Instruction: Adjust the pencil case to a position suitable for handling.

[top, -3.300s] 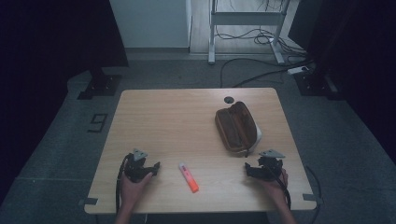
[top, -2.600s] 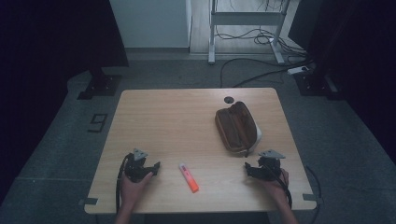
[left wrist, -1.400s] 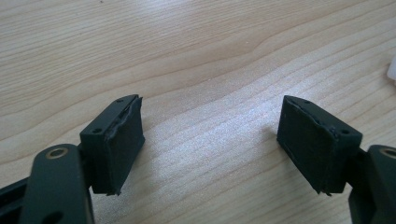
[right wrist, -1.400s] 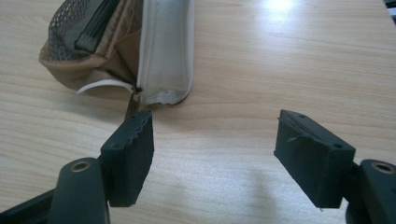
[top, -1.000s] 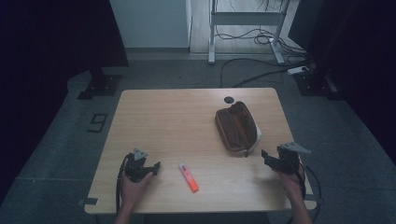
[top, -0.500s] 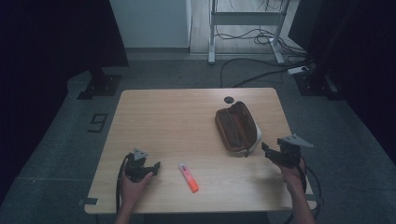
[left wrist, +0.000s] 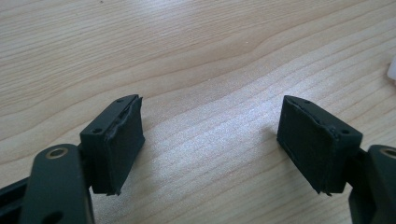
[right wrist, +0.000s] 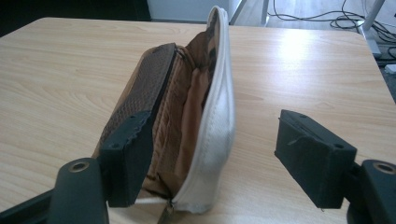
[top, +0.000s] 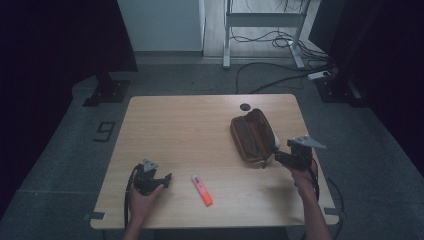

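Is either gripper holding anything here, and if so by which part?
Nothing is held. The right gripper stands open around the pouch's near end; the left gripper is open over bare table.

We see a light wooden bench point(top: 200, 125) with a small dark round hole point(top: 244, 106) near its far edge. Just nearer than that hole lies an open brown pouch point(top: 251, 134). Well nearer and left of the pouch lies an orange marker point(top: 202, 190).

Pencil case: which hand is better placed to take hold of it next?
Right. The right gripper is at the near end of the open pencil case, jaws open around its edge. The left gripper rests far across the table.
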`<state>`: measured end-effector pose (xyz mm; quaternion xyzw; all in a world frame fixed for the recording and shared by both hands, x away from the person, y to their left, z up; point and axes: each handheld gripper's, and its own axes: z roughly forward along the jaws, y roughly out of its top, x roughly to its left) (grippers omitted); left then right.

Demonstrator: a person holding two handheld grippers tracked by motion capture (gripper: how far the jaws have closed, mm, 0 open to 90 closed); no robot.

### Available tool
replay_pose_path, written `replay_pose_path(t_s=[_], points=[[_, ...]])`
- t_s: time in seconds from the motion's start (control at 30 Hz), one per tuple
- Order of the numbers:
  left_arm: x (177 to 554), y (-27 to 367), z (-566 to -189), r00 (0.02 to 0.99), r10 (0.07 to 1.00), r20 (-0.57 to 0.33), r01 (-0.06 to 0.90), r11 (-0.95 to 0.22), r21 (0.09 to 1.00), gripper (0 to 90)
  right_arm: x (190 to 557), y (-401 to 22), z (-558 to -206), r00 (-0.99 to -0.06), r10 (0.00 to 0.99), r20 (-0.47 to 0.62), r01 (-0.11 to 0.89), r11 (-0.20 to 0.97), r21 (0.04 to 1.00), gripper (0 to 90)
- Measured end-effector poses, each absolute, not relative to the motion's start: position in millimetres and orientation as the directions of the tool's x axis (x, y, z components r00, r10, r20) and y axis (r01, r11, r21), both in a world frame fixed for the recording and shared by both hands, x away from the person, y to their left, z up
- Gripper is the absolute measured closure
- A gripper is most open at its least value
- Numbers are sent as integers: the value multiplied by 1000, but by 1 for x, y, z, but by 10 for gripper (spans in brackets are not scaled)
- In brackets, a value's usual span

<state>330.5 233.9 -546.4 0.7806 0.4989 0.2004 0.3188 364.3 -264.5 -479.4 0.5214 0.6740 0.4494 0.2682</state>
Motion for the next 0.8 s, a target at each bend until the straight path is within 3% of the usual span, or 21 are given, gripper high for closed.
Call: replay_pose_path(t_s=[0.6,0.77,0.8], points=[[330,234,-546,422,906,-4,651,-301,697,225,390,-248,-500,-299,950,89,480,69,875,262],[330,234,-546,422,907,-5,651,-299,698,225,395,-243,-508,-296,951,88,481,69,874,289],[330,234,-546,422,906,-4,651,-300,697,225,396,-240,-512,-298,951,86,481,72,874,330]])
